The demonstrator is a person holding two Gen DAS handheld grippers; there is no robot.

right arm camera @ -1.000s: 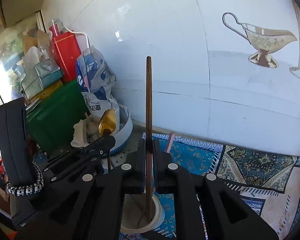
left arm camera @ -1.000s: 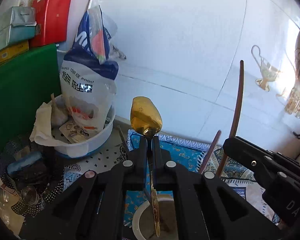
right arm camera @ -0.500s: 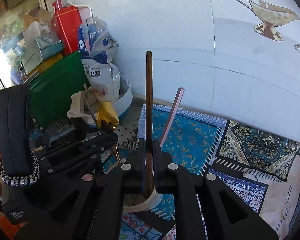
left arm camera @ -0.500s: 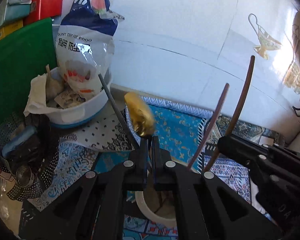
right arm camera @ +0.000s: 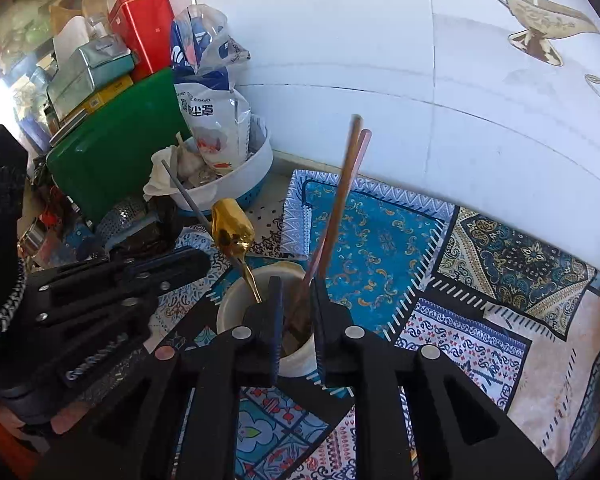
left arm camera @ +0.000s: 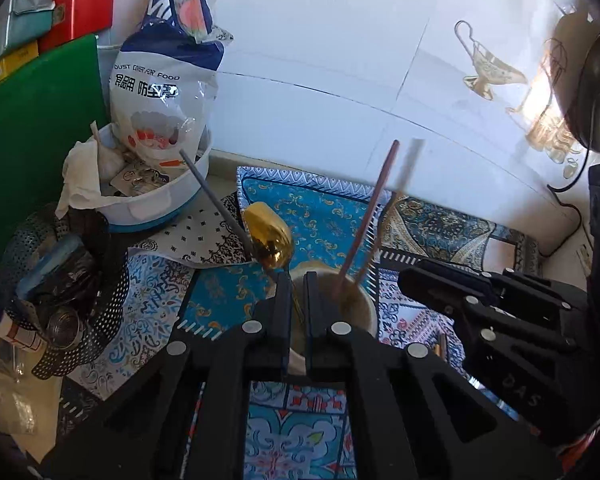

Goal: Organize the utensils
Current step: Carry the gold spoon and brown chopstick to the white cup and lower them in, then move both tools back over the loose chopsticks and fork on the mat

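Currently the brown chopstick (right arm camera: 339,204) stands in the white cup (right arm camera: 228,312), directly ahead of the right gripper (right arm camera: 296,284) and between its fingers, leaning against the pink chopstick (right arm camera: 360,156) already there. Its upper end is blurred, so it is judged to be settling. The right gripper's fingers stand visibly apart on either side of the shaft and do not press it. A second ago they were clamped tight on that same chopstick, held upright above the cup. Finding: the chopstick has been released into the cup, and that item counts as delivered.

The gold spoon (left arm camera: 270,236) sits bowl-up just beyond the left gripper (left arm camera: 296,280), its thin handle running down between the fingertips into the cup. The fingers are set narrow. Whether they are pinching the handle or have slackened cannot be told from either view. The spoon has come down from a raised, upright carry and now tilts left over the rim, so its placement is judged nearly complete, pending release.

A grey rod (left arm camera: 212,192) slants away to the left, ahead of the left gripper. The cup rests on a patterned cloth (right arm camera: 380,240). Farther ahead and left of both grippers are a white basin (left arm camera: 152,208) and a green board (left arm camera: 32,120).
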